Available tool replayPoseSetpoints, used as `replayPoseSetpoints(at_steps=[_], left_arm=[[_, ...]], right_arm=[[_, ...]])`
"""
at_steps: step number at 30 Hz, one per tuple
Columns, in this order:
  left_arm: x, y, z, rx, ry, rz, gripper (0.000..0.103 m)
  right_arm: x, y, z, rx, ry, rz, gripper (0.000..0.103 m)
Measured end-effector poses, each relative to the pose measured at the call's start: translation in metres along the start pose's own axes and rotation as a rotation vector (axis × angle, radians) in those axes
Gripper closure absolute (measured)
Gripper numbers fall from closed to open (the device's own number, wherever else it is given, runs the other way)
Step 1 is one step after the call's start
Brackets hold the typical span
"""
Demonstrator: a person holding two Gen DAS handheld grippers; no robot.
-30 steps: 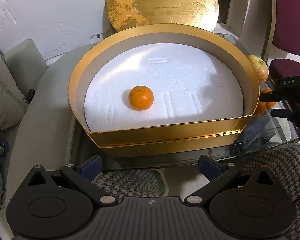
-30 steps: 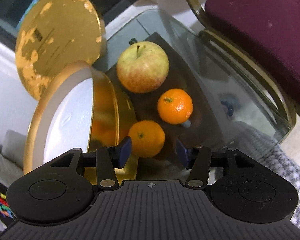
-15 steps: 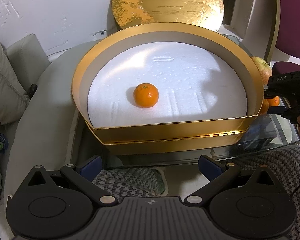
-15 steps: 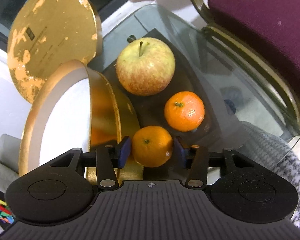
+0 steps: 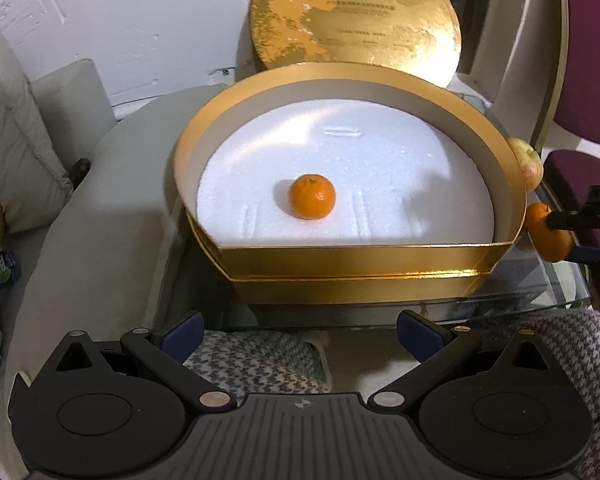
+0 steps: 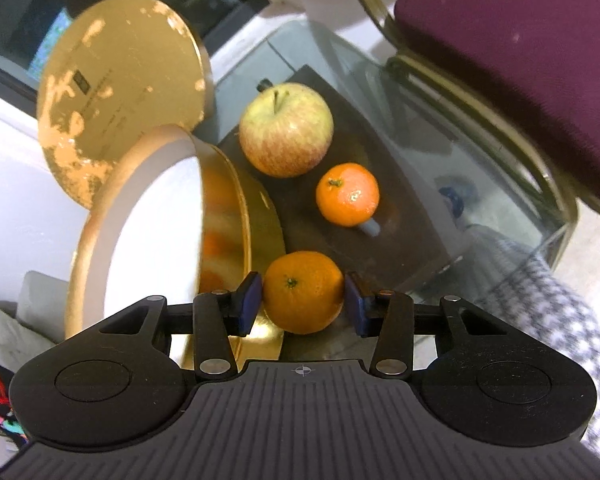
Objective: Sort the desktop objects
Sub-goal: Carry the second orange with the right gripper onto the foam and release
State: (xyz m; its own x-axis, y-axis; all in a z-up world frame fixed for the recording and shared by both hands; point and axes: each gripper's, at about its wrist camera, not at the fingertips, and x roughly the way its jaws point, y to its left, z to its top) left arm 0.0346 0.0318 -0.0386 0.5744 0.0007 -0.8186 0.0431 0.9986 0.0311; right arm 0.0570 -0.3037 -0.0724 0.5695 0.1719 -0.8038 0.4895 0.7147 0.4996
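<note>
A: Right claw first. Both blue pads are pressed against the sides of a tangerine, low in the middle of the right wrist view. The jaws have just been closing and now they are clamped on it.

B: And from the left wrist view the same tangerine shows at the right edge, just past the gold rim, gripped by that black claw.

A: Left claw?

B: Jaws wide apart at the bottom of its frame, nothing between them, only checked fabric under the glass counter.

A: The gold box fills the middle there, with a white foam floor, and one tangerine sits inside near the centre.

B: Its round gold lid stands on edge behind the box, top centre.

A: In the right wrist view, a second loose tangerine lies on the dark mat, centre frame, with an apple just above it, stem up.

B: Both sit to the right of the box wall, apart from the gripped fruit. A maroon chair takes the upper right.
</note>
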Motion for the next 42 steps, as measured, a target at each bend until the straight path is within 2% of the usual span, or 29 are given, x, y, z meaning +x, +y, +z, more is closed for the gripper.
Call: replayPoseSetpoints(at_steps=[4,9,14,21,31,37,42], left_arm=[[-0.010,0.016,0.007,-0.038,-0.048,0.017,0.001],[-0.018,0.042,0.011,-0.118,-0.086,0.054,0.001],[-0.012,0.057,0.001,-0.149,-0.054,0.055,0.001],[-0.003,0.074,-0.009,-0.185,-0.017,0.057,0.001],[0.003,0.075,-0.013,-0.191,0.006,0.038,0.001],[-0.002,0.069,-0.013,-0.177,-0.004,0.049,0.001],[-0.011,0.057,-0.013,-0.146,-0.019,0.051,0.001]], right_arm=[[-0.028,0.024,0.001,-0.064,-0.060,0.036,0.057],[-0.043,0.081,0.000,-0.217,-0.084,0.120,0.057],[-0.011,0.135,-0.023,-0.381,0.008,0.142,0.057],[0.052,0.180,-0.060,-0.523,0.166,0.085,0.057],[0.092,0.196,-0.084,-0.682,0.239,-0.056,0.055],[0.086,0.189,-0.077,-0.644,0.253,-0.030,0.051],[0.055,0.182,-0.068,-0.610,0.185,0.021,0.049]])
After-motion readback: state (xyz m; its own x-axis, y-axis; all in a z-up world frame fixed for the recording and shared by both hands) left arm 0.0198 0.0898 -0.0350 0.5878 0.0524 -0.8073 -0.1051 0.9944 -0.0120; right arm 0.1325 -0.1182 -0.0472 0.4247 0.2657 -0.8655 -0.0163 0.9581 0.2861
